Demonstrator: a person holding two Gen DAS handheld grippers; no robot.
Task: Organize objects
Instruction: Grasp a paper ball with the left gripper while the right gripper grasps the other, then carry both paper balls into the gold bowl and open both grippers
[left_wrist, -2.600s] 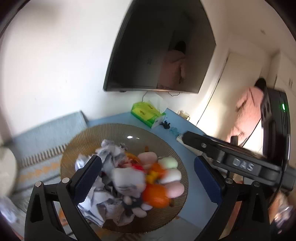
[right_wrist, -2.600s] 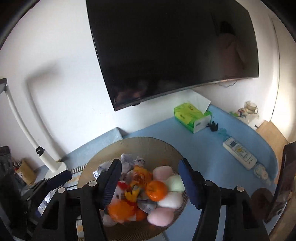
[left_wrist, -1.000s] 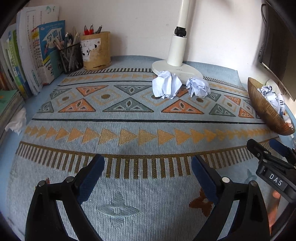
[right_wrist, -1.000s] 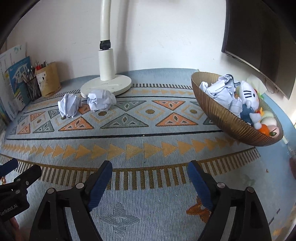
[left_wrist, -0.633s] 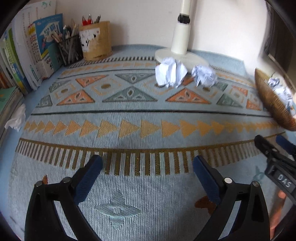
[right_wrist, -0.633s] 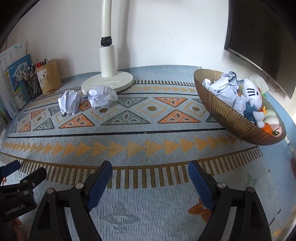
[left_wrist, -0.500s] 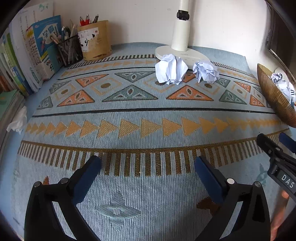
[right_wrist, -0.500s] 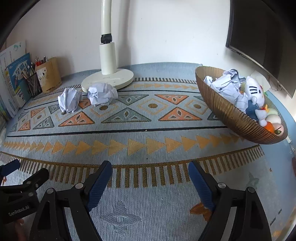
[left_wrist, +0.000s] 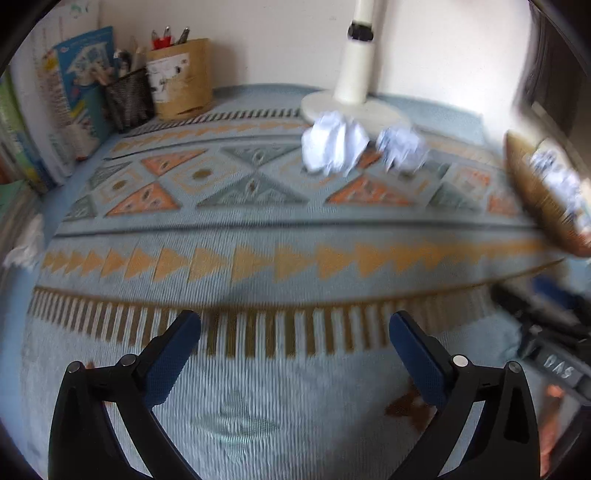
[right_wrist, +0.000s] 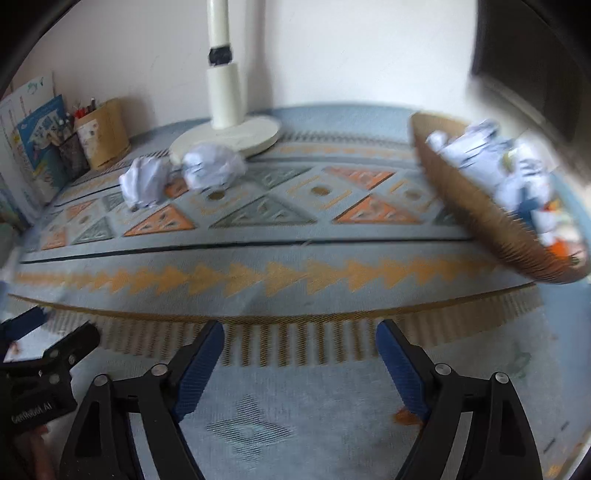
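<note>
Beside the white lamp base (right_wrist: 225, 142) lie two crumpled white paper balls (right_wrist: 212, 168), still outside my ribbed brown bowl (right_wrist: 476, 218). Both grippers, left (left_wrist: 293, 332) and right (right_wrist: 299, 341), are spread and empty, the right's jaws just narrowing; next I reach forward.

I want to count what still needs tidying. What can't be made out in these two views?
- Bowl contents: blurred in the right wrist view, cut by the frame edge in the left.
- Paper balls: smeared by motion; any smaller scraps unreadable.
- White lump: half cut off at the left edge of the left wrist view.
</note>
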